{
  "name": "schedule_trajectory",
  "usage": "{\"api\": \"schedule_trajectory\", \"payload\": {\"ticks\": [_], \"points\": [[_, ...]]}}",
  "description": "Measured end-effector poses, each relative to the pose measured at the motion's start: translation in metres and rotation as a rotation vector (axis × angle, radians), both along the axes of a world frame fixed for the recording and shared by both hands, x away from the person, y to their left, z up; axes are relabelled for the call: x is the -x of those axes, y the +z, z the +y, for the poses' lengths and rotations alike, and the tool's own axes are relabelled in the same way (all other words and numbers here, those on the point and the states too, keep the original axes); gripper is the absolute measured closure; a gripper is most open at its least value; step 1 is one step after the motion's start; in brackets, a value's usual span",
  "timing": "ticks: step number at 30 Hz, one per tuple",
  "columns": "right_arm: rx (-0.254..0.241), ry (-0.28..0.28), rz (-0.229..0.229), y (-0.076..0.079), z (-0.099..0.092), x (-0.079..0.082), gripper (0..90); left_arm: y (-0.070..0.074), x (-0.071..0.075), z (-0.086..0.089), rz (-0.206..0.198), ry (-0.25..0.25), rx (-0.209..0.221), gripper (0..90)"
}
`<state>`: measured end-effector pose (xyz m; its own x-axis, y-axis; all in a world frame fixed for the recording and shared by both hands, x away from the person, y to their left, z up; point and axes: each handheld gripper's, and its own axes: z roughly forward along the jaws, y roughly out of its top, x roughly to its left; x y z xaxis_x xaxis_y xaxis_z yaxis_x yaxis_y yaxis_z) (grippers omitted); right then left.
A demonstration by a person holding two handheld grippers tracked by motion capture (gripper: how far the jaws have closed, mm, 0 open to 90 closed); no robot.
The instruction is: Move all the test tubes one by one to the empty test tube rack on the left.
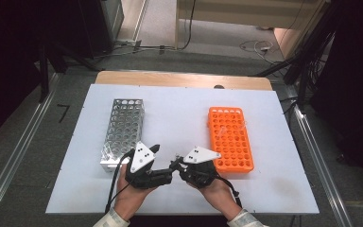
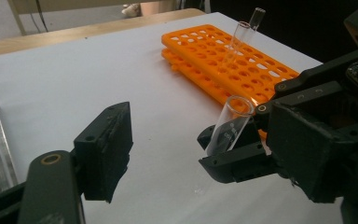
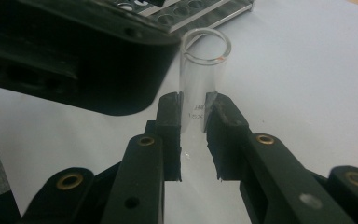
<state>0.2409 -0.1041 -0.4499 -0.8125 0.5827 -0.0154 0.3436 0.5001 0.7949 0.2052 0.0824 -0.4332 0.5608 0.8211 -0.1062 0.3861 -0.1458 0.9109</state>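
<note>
Surface point(image 1: 179, 118): a white sheet covers the top, with a strip of bare wood along the far edge; both racks stand on it, well apart.
Metal rack point(image 1: 124, 132): silver, full of round holes, on the person's left side of the surface; its near end lies just beside the left gripper.
Orange rack point(image 1: 230, 138): a plastic grid of holes on the right side; in the left gripper view a clear tube point(image 2: 247, 32) stands tilted in one of its far holes.
Left gripper point(image 1: 157, 152): held in the left hand near the front edge, between the two racks, pointing toward the right gripper. Its jaws stand apart with nothing between them; in the left gripper view one black pad point(image 2: 106, 149) shows with bare white surface beyond it. Released.
Right gripper point(image 3: 195, 130): held in the right hand, just beside the left gripper, the two nearly nose to nose. Its jaws are clenched on the test tube, one pad on each side of the glass.
Test tube point(image 3: 201, 79): clear glass, open end up and away from the jaws, faint printed marks on its wall. It sits clamped in the right gripper above the surface, between the racks, its mouth close to the left gripper's body.
</note>
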Motion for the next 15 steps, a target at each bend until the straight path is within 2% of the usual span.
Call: {"api": "schedule_trajectory", "payload": {"ticks": [5,8,9,15], "points": [[-0.003,0.002,0.003,0.000,0.001,0.000,73.0,-0.002,-0.001,-0.004,-0.020,-0.019,-0.018,33.8],[-0.003,0.006,0.006,-0.001,0.002,0.000,73.1,-0.002,-0.001,-0.005,-0.029,-0.044,-0.020,47.6],[-0.004,0.006,0.012,-0.002,0.003,0.000,73.0,-0.002,-0.002,-0.006,-0.029,-0.052,-0.021,54.6],[-0.007,0.003,0.016,-0.002,0.003,0.000,73.0,-0.004,-0.001,-0.012,-0.026,-0.084,-0.043,58.9]]}}
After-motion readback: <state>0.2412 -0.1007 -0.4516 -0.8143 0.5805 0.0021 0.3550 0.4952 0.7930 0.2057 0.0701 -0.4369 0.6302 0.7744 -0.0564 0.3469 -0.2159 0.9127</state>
